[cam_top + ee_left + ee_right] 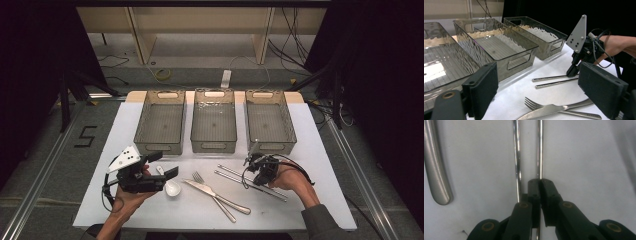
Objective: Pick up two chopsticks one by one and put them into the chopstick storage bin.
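The right gripper (pixel 539 181) is pinched shut on one metal chopstick (pixel 539 147) — the left gripper (pixel 536 85) is wide open, holding nothing

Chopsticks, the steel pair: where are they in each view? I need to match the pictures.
High view: the chopsticks lie slanted, right of centre, under the person's right hand.
Left gripper view: chopsticks at centre right, nearly level.
Right gripper view: chopsticks as two upright rods at centre.
Shared landmark: the right gripper, jaws shut on one chopstick.
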